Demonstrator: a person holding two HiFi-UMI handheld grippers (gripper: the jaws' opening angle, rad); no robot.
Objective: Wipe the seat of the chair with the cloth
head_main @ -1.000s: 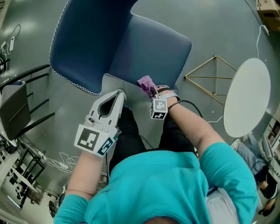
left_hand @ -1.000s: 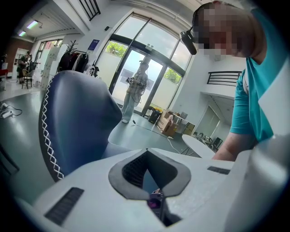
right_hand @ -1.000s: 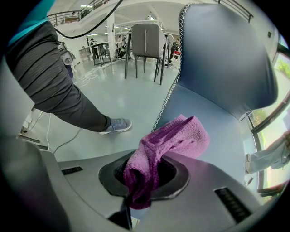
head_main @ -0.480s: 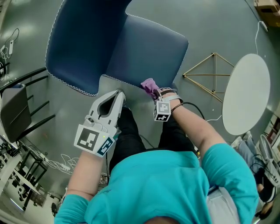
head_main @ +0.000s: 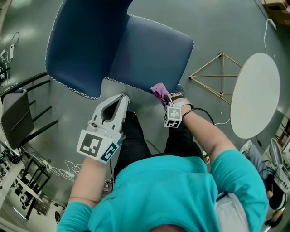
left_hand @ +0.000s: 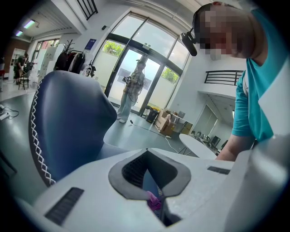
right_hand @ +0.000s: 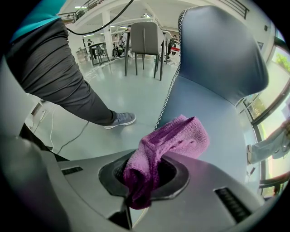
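Far left, a dark spare chair (head_main: 16, 113) stands on the grey floor (head_main: 226, 31), loose cables (head_main: 59, 170) lying below it. The left hand-held gripper (head_main: 123, 98) is at the near edge of the blue chair, just off the seat. Its jaws are closed together on nothing, and the left gripper view shows only a thin slit between them, with seat and a bit of purple beyond. The chair's backrest (head_main: 81, 41) has white stitching along the rim, and the seat (head_main: 149, 50) sits to the right of it in the head view. The purple cloth (head_main: 158, 90) is at the seat's front edge, toward the right corner. The right hand-held gripper (head_main: 165, 97) is clamped on it, one end bunched between the jaws and the free end flopping forward over the seat edge. Whether the cloth presses on the seat cannot be told. The wearer has a teal shirt and dark trousers, and a grey shoe (right_hand: 118, 119) shows in the right gripper view. Right of the chair, a gold wire frame (head_main: 217, 79) lies on the floor, then a round white desk (head_main: 253, 95). A cardboard box (head_main: 277, 9) sits in the top right corner, contents not visible. The room is an open hall with tall glass doors, a person (left_hand: 133, 90) standing at them, and grey chairs (right_hand: 145, 38) farther back.
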